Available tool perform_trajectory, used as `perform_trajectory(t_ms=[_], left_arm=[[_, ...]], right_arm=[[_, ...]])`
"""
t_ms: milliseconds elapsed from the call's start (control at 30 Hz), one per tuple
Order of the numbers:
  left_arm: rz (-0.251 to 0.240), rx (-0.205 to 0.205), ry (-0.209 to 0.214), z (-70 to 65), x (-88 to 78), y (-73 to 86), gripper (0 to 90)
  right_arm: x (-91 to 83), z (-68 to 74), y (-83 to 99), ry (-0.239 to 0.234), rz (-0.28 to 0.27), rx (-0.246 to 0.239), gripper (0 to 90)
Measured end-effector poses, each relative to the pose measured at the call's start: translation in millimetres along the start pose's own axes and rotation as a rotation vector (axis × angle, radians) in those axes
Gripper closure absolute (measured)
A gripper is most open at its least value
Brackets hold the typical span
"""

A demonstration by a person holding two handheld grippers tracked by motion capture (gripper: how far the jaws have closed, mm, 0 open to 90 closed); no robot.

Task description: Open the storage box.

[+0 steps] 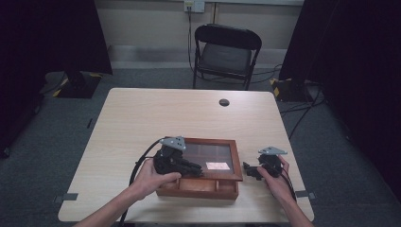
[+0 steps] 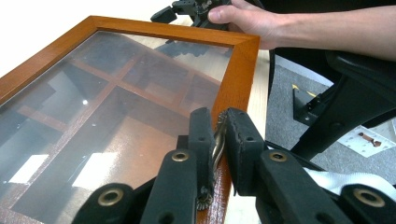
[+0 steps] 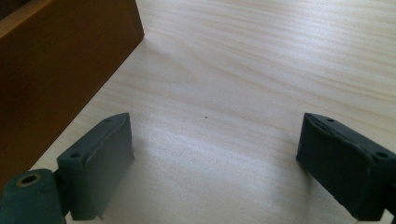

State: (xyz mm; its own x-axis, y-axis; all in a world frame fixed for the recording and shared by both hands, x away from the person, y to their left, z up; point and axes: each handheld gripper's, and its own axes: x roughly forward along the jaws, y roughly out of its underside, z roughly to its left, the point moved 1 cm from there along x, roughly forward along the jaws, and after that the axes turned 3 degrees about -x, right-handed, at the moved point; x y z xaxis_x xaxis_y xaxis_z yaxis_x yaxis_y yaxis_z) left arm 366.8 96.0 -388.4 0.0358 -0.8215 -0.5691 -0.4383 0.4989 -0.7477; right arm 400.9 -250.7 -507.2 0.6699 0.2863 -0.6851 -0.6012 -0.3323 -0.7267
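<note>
My left gripper (image 2: pixel 219 135) has its two black jaws pressed nearly together, and between them they pinch a small metal clasp (image 2: pixel 217 140) on the front edge of the lid (image 2: pixel 243 70). This lid is a glass pane in a reddish-brown wooden frame, and it belongs to a wooden display box (image 1: pixel 198 187). In the left gripper view, I can see the wooden dividers of the compartments through the glass, with some bright reflections on it. In the high view the lid looks lifted a little at the front, above the lower part of the box, and a pale label (image 1: pixel 217 166) shows on or under the glass; I cannot tell which.

My right gripper (image 1: pixel 249 170) has its jaws spread wide, and nothing is between them. It stays just beside the right wall of the box, not touching it, low over the table. In the right gripper view I see the bare table between the two dark pads (image 3: pixel 100 163) and the brown side of the box at the left.

The box stands on the near part of a light wooden table (image 1: pixel 142 118), close to my edge. The table has a round cable hole (image 1: pixel 224 102) near its far edge. Behind the table a black folding chair (image 1: pixel 226 54) stands on grey carpet, with dark curtains at both sides, cables on the floor and a wall socket (image 1: pixel 194 5) above the chair.
</note>
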Motion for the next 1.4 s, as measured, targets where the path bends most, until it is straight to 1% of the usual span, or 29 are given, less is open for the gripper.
perform_trajectory(t_ms=[33,100,167,267,367,433,467,500,600,633,767,900,967,1100,1200,1267,1300,1400], left_arm=[[0.01,0.004,-0.008,-0.7,-0.3,-1.1,81.1],[-0.003,0.009,-0.016,-1.7,-2.6,-4.2,81.0],[-0.016,0.001,-0.013,-1.1,-4.4,-6.2,81.0],[-0.017,0.005,-0.017,-0.5,-6.7,-9.2,81.0],[-0.035,-0.001,-0.02,-0.1,-9.3,-11.5,81.0],[-0.034,0.003,-0.019,-0.1,-9.8,-12.9,81.0],[-0.033,0.006,-0.027,-0.1,-11.1,-14.4,80.9],[-0.042,0.002,-0.027,-0.1,-11.6,-15.1,80.9],[-0.045,0.006,-0.028,0.5,-13.5,-18.0,80.9],[-0.053,0.004,-0.032,0.6,-14.5,-19.2,80.9],[-0.048,0.007,-0.033,0.6,-14.4,-19.4,80.9],[-0.057,0.003,-0.032,0.9,-15.6,-20.3,80.9],[-0.059,0.008,-0.036,0.9,-16.1,-21.7,80.9],[-0.087,0.004,-0.034,3.1,-18.9,-25.4,80.9],[-0.094,0.012,-0.046,4.1,-22.4,-30.5,80.9],[-0.101,0.009,-0.037,5.9,-23.3,-32.7,80.9],[-0.1,0.005,-0.04,6.4,-24.1,-33.5,80.9],[-0.093,0.011,-0.046,5.5,-24.3,-35.7,80.9]], right_arm=[[0.0,0.0,0.0,0.0,0.0,0.0,9.7],[0.0,0.0,0.0,0.0,0.0,0.0,9.7],[0.0,0.0,0.0,0.0,0.0,0.0,9.8],[0.0,0.0,0.0,0.0,0.0,0.0,9.8],[0.0,0.0,0.0,0.0,0.0,0.0,9.8],[0.0,0.0,0.0,0.0,0.0,0.0,9.8],[-0.1,0.0,0.0,0.001,0.0,0.0,9.7],[-0.1,0.0,0.0,0.001,0.0,0.0,9.8],[0.0,0.0,0.0,0.0,0.0,0.0,9.8],[0.0,0.0,0.0,0.0,0.0,0.0,9.8],[0.0,0.0,0.0,0.0,0.0,0.0,9.7],[0.0,0.0,0.0,0.0,0.0,0.0,9.7],[-0.1,0.0,0.0,0.001,0.0,0.0,9.8],[0.0,0.0,0.0,0.0,0.0,0.0,9.7],[0.1,0.0,-0.1,0.0,0.0,0.001,9.7],[0.1,0.0,0.0,0.001,0.0,0.001,9.7],[0.1,0.0,0.0,0.002,0.0,0.0,9.7],[0.2,-0.1,-0.1,0.001,-0.001,-0.001,9.8]])
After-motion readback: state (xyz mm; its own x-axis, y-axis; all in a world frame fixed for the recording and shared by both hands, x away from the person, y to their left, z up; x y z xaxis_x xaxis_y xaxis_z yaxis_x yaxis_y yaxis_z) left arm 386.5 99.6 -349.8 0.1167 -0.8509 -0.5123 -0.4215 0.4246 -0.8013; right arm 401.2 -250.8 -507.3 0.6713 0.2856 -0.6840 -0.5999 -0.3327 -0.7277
